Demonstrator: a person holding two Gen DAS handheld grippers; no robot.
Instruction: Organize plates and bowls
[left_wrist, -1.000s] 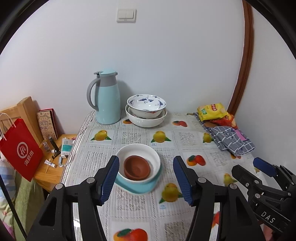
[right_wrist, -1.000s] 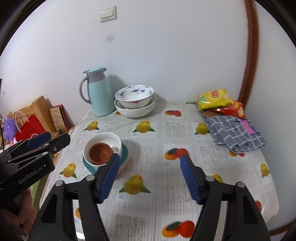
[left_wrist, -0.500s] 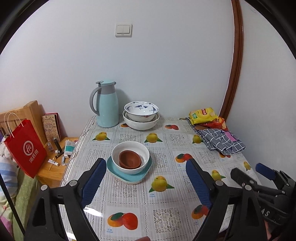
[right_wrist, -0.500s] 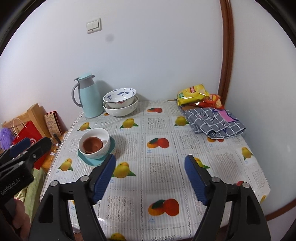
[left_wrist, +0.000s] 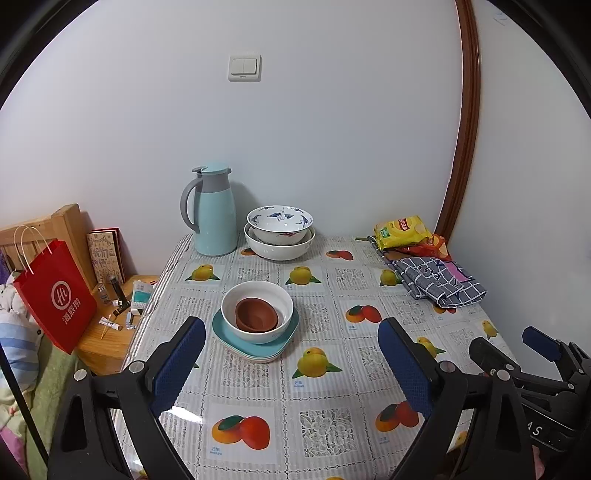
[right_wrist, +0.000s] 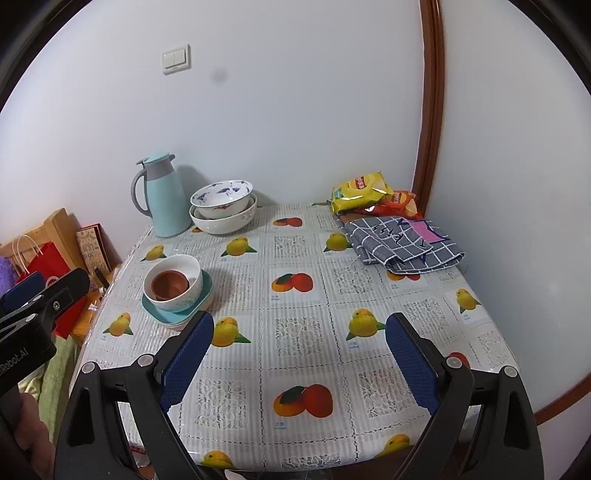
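Both grippers, left (left_wrist: 291, 360) and right (right_wrist: 299, 356), have drawn back, jaws opening and empty, leaving the bowl stack (left_wrist: 257, 311) on plates (left_wrist: 255, 341) near the table's (left_wrist: 332, 398) left edge, where a careless nudge could tip it off.

The table (left_wrist: 258, 373) wears a cloth printed with fruit; on it, near the left edge, lies a teal plate (left_wrist: 225, 334) under a white bowl (left_wrist: 257, 308); at the back stand a pale blue jug (left_wrist: 214, 214) and two stacked bowls (left_wrist: 279, 238); on the right lie snack bags (left_wrist: 402, 230) and a checked cloth (left_wrist: 439, 282).
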